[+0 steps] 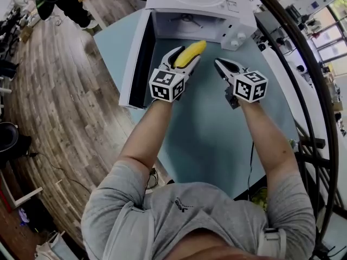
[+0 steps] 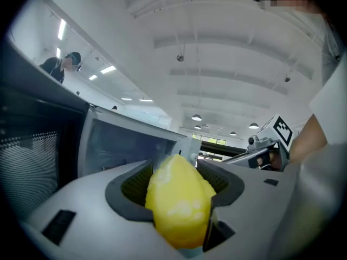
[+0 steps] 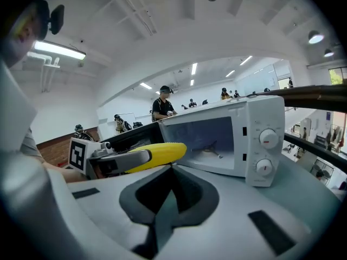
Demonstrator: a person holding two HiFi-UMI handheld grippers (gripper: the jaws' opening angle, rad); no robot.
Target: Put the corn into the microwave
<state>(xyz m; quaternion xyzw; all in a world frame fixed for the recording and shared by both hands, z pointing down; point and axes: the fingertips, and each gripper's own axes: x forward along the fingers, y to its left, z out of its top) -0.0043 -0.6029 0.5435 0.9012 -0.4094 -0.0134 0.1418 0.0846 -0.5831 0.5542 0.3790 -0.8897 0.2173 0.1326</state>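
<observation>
Corn (image 1: 191, 53) is pinched between the jaws of the left gripper (image 1: 183, 58), upper centre of the head view. Its tip pokes past the fingertips toward the microwave (image 1: 201, 1) — not inside yet, just short of the opening. The left gripper view shows the pads pressing on the cob's flanks, so the grip looks sound to me. The right gripper (image 1: 221, 65) hangs just beside it, to the right in the frame, jaws pressed together on nothing.

Step in hand, as I judge it: carry the cob through the opening and set it on the cavity floor (image 1: 187, 26). I'd keep the gripper level, steer in along the middle, lower until the cob rests, then spread the jaws — a round cob released early would likely roll.

In the way:
- The door (image 1: 134, 58) is swung wide at the left of the frame, off the path, though the left gripper passes near its hinge side.
- Two knobs (image 1: 237, 39) flank the opening on the right; I'd keep the right gripper off them.
- A small hub sits mid-floor in the cavity; I can make out no glass plate.
- The table (image 1: 211, 140) lies under both grippers.
- People stand far back in the room, no concern.
</observation>
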